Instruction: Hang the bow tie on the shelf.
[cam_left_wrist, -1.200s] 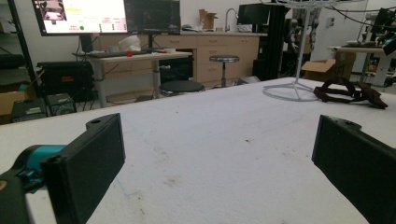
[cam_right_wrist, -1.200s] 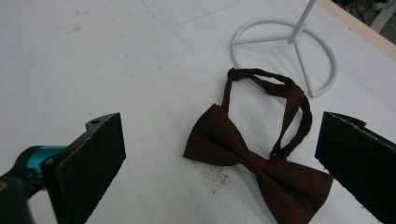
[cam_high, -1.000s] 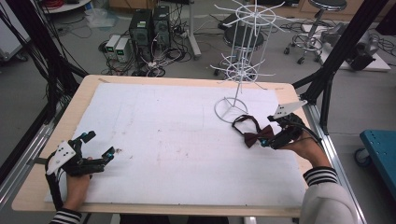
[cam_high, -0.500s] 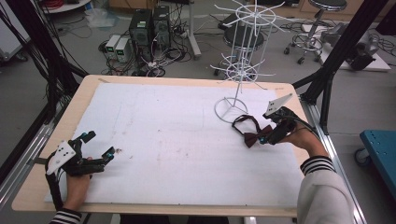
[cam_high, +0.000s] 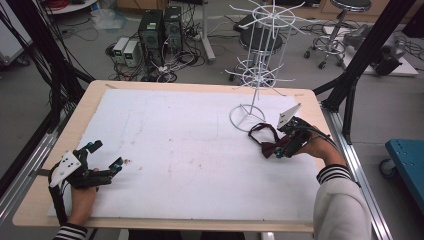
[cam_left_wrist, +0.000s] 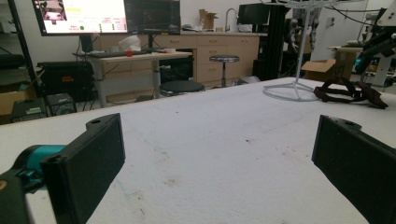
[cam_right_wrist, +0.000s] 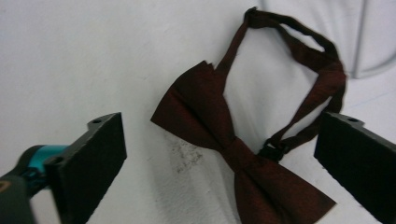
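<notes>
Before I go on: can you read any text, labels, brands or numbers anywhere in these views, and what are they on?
No text can be read.
Monitor in the left gripper view: a bright window with content, too blurred to read.
Cardboard box behind the table: no legible print.
Computer towers on the floor in the high view: any labels too small.
Bow tie, both grippers: no markings visible.

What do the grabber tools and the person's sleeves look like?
Both the left gripper and right gripper are black with teal bits near the flat black jaws. Each carries a grey three-cornered plate on top and trails a black cable. The sleeves are pale, with dark-and-white striped cuffs.
</notes>
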